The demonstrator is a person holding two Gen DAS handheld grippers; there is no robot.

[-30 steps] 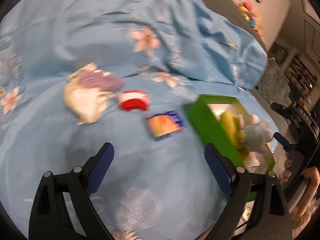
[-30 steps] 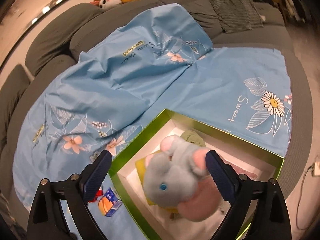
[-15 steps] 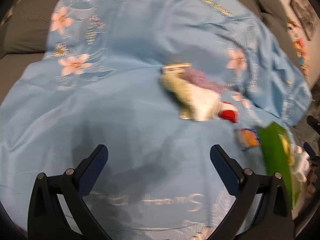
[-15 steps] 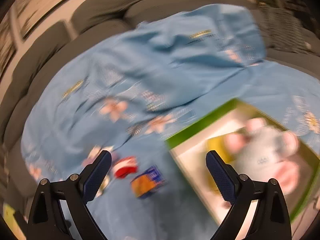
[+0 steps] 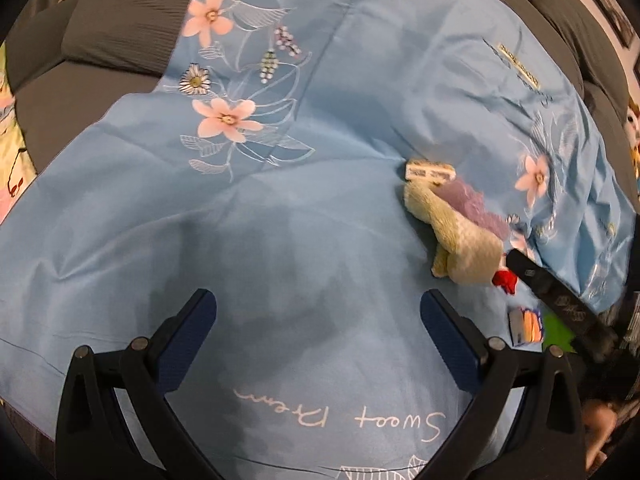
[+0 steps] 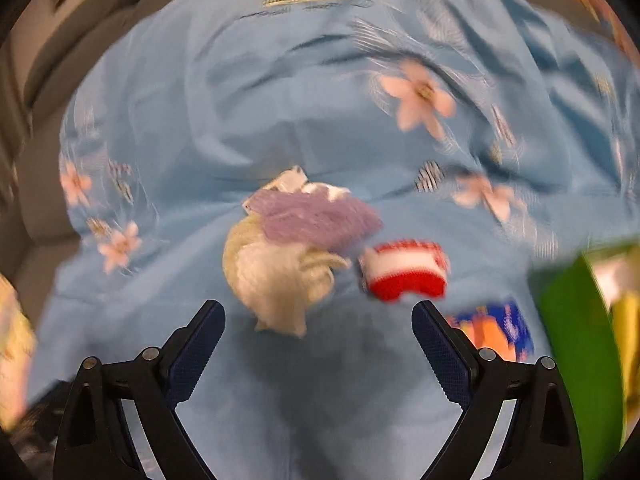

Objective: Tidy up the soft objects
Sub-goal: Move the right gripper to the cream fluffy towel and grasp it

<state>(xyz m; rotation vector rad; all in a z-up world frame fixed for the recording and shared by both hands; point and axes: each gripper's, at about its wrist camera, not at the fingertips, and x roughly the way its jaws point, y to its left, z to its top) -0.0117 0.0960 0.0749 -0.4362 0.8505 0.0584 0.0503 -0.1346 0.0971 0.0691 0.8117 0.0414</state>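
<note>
Both grippers, left gripper (image 5: 318, 334) and right gripper (image 6: 318, 342), gape empty; cream plush (image 6: 276, 276) lies pointing toward right gripper.

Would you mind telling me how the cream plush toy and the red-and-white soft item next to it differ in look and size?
The cream plush toy is pale and fluffy with a purple cloth draped on its top; the red-and-white soft item is banded red and white and bare. The plush toy is clearly larger and irregular; the red-and-white item is compact and blocky. Both lie loose on the blue sheet, outside the green box.
</note>
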